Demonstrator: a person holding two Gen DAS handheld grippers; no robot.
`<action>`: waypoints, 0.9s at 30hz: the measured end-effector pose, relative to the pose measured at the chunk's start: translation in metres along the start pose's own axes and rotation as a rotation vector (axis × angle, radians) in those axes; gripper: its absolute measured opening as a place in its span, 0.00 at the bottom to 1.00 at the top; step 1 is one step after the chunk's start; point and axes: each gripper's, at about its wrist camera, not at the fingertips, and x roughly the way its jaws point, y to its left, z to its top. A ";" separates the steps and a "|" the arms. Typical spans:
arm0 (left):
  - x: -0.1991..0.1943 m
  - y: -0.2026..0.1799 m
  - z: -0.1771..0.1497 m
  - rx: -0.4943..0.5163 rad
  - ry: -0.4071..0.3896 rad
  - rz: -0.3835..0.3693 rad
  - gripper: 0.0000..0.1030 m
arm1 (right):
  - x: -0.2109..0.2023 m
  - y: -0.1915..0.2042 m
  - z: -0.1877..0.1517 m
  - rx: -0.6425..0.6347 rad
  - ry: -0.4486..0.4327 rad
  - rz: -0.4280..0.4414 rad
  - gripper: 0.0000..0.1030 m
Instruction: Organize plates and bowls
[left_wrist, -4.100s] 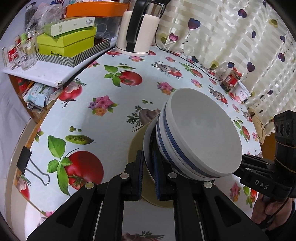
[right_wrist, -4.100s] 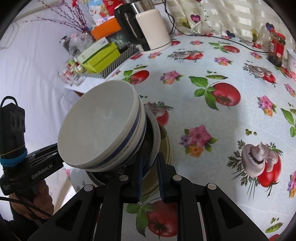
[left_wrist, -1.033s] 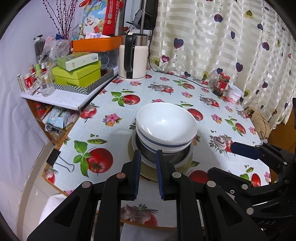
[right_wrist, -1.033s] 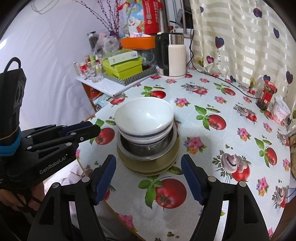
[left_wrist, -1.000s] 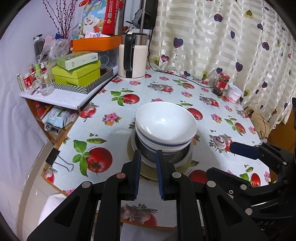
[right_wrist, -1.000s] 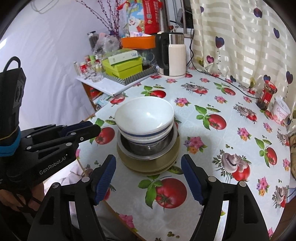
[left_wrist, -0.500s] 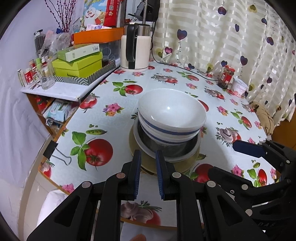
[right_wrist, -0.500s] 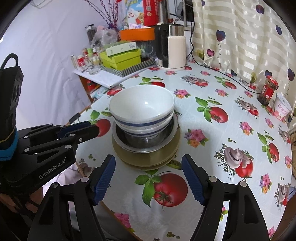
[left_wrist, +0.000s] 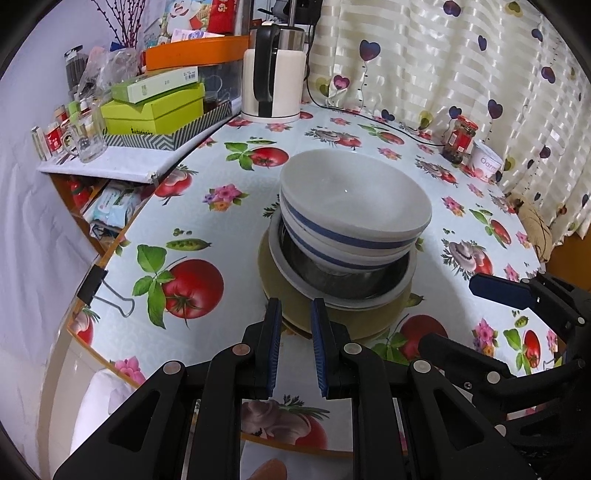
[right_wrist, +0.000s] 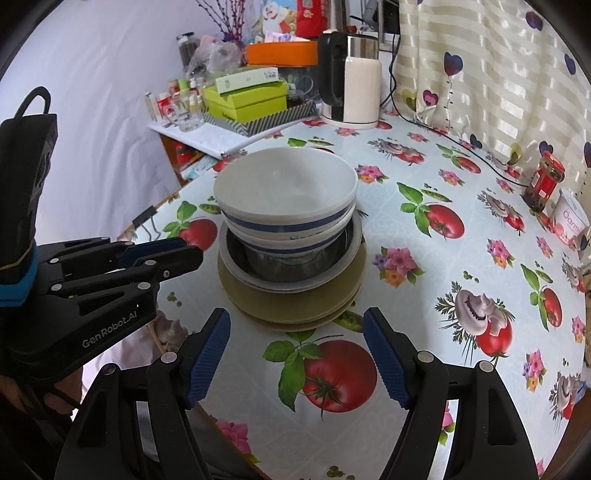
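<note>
While both tools are hovering off the table's near edge, the left gripper (left_wrist: 295, 345) is showing a narrow empty gap and the right gripper (right_wrist: 295, 356) is standing wide, holding nothing. Just beyond, the bowls (right_wrist: 286, 201) are sitting nested on the plates (right_wrist: 291, 308); stacking is appearing complete.

The white bowl (left_wrist: 354, 210) hides the lower bowl's inside; the jar (right_wrist: 546, 181) label is unreadable.
</note>
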 end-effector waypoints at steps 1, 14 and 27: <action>0.001 0.000 0.000 -0.003 0.003 -0.002 0.16 | 0.001 0.000 0.000 0.000 0.002 0.001 0.73; 0.008 -0.001 -0.001 0.000 0.028 0.001 0.16 | 0.007 -0.002 -0.001 0.003 0.014 0.009 0.73; 0.013 -0.001 -0.001 0.002 0.040 0.003 0.16 | 0.011 -0.003 -0.003 0.006 0.019 0.013 0.73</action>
